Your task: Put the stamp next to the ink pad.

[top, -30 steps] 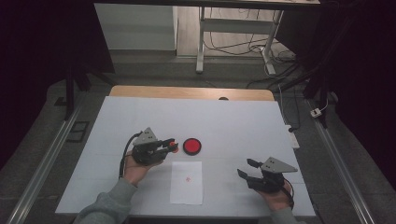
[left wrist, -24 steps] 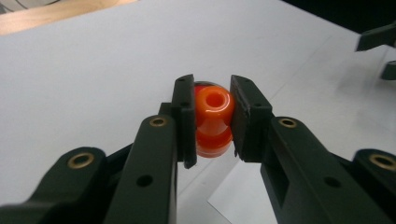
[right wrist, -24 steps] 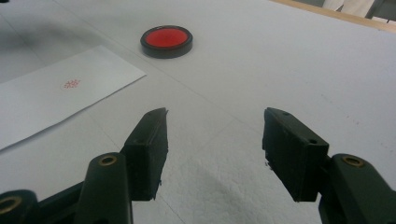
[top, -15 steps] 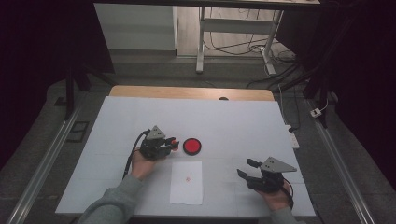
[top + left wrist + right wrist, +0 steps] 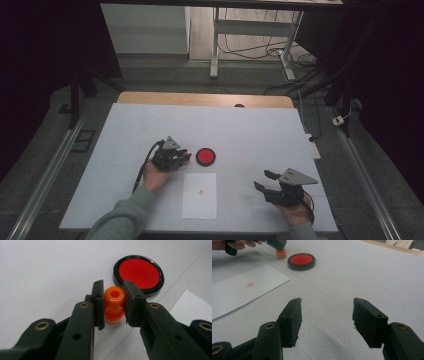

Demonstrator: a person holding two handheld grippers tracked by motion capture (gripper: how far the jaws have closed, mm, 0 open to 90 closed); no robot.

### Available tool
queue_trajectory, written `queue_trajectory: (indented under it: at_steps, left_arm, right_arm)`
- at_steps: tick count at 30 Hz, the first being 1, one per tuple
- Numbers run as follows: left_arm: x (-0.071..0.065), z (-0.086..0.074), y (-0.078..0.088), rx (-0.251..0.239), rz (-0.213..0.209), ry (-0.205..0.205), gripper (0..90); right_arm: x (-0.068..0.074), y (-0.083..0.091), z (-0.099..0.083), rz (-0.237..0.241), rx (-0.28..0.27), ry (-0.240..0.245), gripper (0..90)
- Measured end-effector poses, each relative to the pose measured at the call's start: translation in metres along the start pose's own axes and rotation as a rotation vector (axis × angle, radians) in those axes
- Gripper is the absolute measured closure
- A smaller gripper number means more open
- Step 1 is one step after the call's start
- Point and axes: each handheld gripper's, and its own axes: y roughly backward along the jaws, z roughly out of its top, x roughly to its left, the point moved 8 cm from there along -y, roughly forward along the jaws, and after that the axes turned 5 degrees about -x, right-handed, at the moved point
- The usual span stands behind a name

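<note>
Since a second ago, the left claw [image 5: 186, 155] has been travelling forward and down across the surface [image 5: 250, 130], and it is now sitting just beside the red ink pad [image 5: 205, 156], while the right claw [image 5: 265, 180] is keeping to the same spot near the front right corner.

Seen along the left claw's own view, its jaws are pinching an orange stamp [image 5: 114, 304] at its narrow waist, one black pad pressing on each side, so the claw is closed on it as far as the stamp allows. That stamp is standing upright with a small round hole showing in its top. The right gripper view is showing the stamp's base down at the surface, though whether it is actually touching cannot be told. Its place is just short of the ink pad, a round black dish with a red centre, and the two are near but apart.

A white sheet of paper [image 5: 200, 195] is lying flat in front of the ink pad, bearing a small red mark [image 5: 201, 191] near its middle.

Over at the right, the claw is standing open with nothing between its jaws, hovering low over bare surface, well apart from the paper and the pad.
</note>
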Motion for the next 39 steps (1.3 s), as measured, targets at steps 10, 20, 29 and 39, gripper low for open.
queue_trajectory:
  at_steps: [10, 20, 29, 39]
  left_arm:
    - [0.000, -0.003, -0.001, 0.020, -0.008, 0.006, 64.2]
    - [0.000, 0.000, 0.001, -0.001, -0.011, 0.030, 43.0]
    - [-0.002, 0.006, 0.019, -0.047, -0.011, 0.042, 34.7]
    - [-0.012, -0.006, 0.069, -0.078, -0.045, -0.009, 33.3]
  right_arm:
    - [0.000, 0.000, 0.000, -0.002, -0.001, 0.000, 39.3]
    - [-0.002, 0.001, 0.001, -0.008, -0.007, -0.002, 39.1]
    - [-0.003, 0.003, 0.002, -0.014, -0.013, -0.004, 39.0]
    - [-0.005, 0.004, 0.004, -0.012, -0.020, 0.000, 38.9]
